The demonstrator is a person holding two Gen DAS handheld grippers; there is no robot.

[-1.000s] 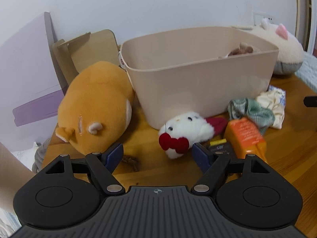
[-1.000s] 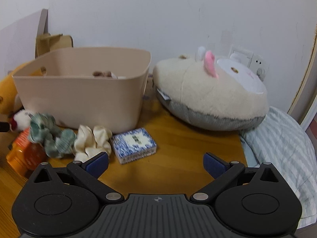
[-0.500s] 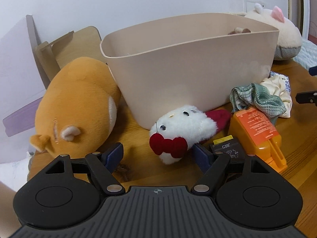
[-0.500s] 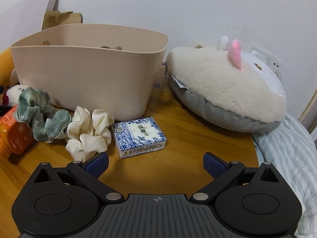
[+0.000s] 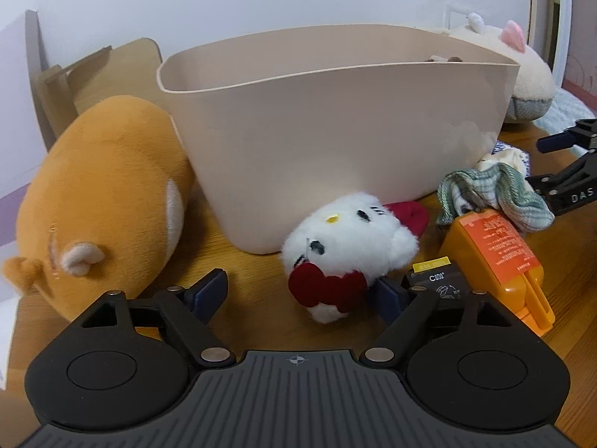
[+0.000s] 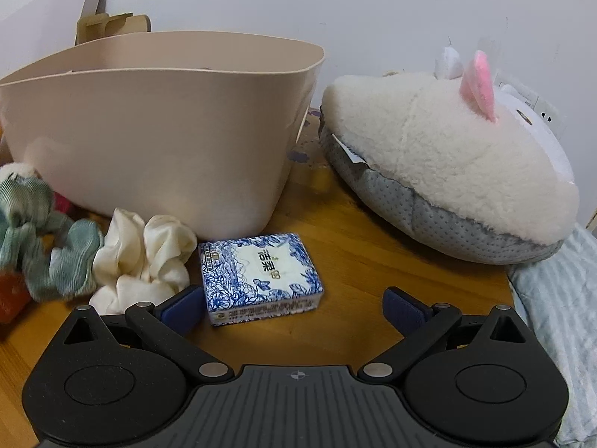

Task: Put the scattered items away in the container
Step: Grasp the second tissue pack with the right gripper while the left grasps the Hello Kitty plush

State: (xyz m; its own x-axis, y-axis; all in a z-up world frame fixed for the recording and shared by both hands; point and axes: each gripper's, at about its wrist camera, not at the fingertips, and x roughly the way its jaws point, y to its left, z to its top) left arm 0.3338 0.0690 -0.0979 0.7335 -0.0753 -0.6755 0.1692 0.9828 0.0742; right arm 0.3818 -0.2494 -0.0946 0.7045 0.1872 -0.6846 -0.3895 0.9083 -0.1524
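A beige plastic bin (image 5: 335, 127) stands on the wooden table; it also shows in the right wrist view (image 6: 149, 130). My left gripper (image 5: 302, 293) is open, low over the table, with a small white plush with a red bow (image 5: 347, 246) between its fingers. Beside it lie a black block (image 5: 438, 280), an orange bottle (image 5: 496, 257) and a green scrunchie (image 5: 492, 190). My right gripper (image 6: 291, 308) is open, with a blue-and-white tissue pack (image 6: 261, 276) between its fingers near the left one. A cream scrunchie (image 6: 145, 257) lies left of the pack.
A big orange plush (image 5: 100, 194) lies left of the bin. A large cream and grey plush (image 6: 447, 171) lies right of it, by striped bedding (image 6: 559, 298). Cardboard (image 5: 93, 71) leans on the wall behind. The right gripper's fingers (image 5: 571, 171) show at the left view's right edge.
Both grippers have moved forward and down towards the table. The white plush now sits between the left fingers and the tissue pack between the right fingers. Both stay open.
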